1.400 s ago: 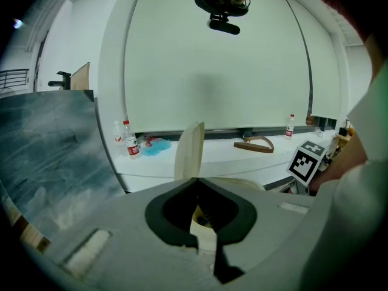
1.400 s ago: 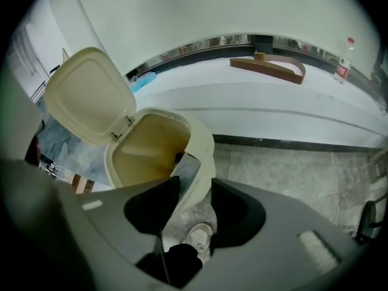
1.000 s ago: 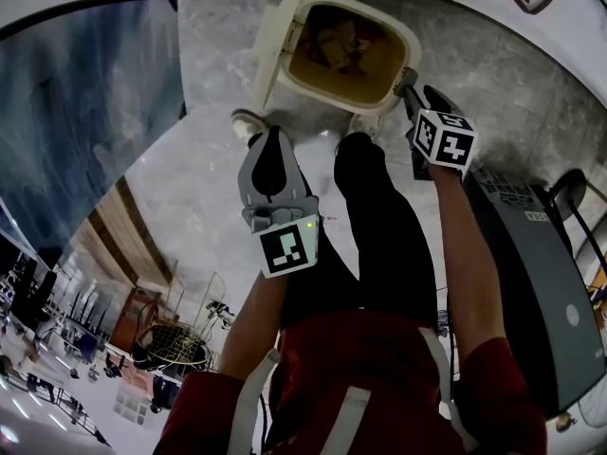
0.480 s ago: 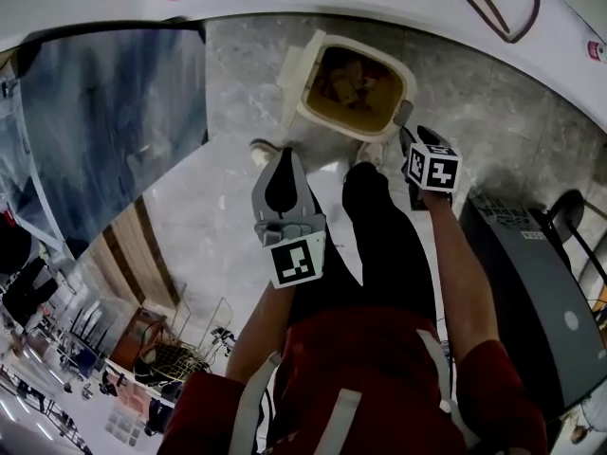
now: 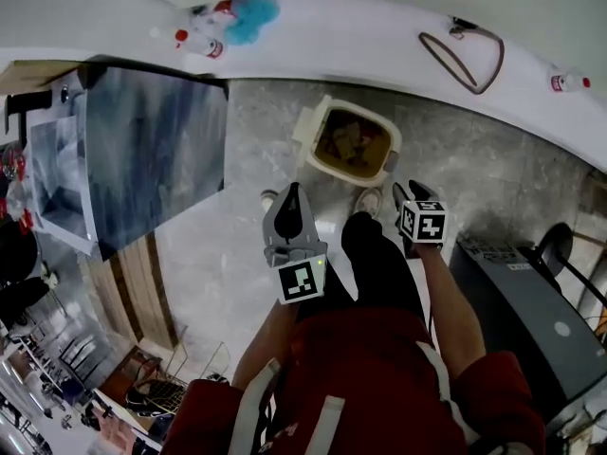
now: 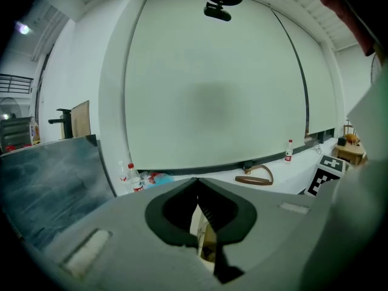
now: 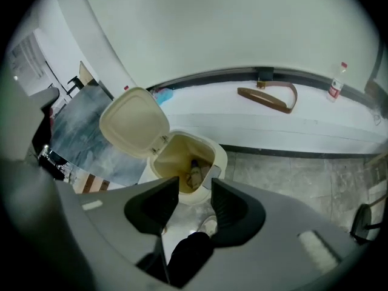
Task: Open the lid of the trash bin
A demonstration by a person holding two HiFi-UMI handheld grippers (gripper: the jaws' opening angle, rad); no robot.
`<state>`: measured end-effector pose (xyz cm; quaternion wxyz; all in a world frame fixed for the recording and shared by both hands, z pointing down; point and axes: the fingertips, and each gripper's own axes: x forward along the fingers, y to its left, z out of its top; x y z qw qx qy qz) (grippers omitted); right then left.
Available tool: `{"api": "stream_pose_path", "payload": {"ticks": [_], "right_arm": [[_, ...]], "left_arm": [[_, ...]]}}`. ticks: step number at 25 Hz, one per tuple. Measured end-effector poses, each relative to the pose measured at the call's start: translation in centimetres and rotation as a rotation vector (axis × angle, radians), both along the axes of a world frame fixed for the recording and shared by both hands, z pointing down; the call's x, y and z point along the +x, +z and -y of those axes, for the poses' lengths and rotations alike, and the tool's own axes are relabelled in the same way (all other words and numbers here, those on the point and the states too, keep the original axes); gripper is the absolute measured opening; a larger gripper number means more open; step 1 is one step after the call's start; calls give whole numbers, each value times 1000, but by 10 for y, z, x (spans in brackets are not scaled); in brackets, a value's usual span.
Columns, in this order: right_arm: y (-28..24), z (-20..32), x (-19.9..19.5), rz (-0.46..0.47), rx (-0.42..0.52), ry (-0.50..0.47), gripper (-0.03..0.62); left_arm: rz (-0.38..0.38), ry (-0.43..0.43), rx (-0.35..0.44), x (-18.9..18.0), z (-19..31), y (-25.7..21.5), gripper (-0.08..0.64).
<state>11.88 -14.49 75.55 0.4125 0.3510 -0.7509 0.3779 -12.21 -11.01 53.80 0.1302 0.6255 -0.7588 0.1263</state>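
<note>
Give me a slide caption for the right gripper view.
Right tongs open above the bin, lid up, trash inside.

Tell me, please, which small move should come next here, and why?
Probably just lower the right gripper away and stop. The lid is already swung up off the trash bin, whose inside is in view. The gripper's jaws are apart, holding nothing and clear of the bin.

— What kind of place is shown?
— A lab-like hall is suggested: a looped cable (image 7: 262,99) and bottles (image 5: 194,38) are seen on the ledge (image 5: 360,36) behind the trash bin (image 5: 392,150), a grey equipment cabinet (image 5: 531,320) to its right.
</note>
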Motion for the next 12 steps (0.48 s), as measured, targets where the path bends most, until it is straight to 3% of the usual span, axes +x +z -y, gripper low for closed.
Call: {"api": "stream_pose_path", "payload": {"ticks": [6, 12], "right_arm": [[-73, 12, -14, 69, 117, -15, 167], [-144, 36, -18, 159, 256, 41, 169]], "left_arm": [[-1, 28, 58, 3, 5, -47, 6], [6, 68, 167, 2, 24, -95, 6]]}}
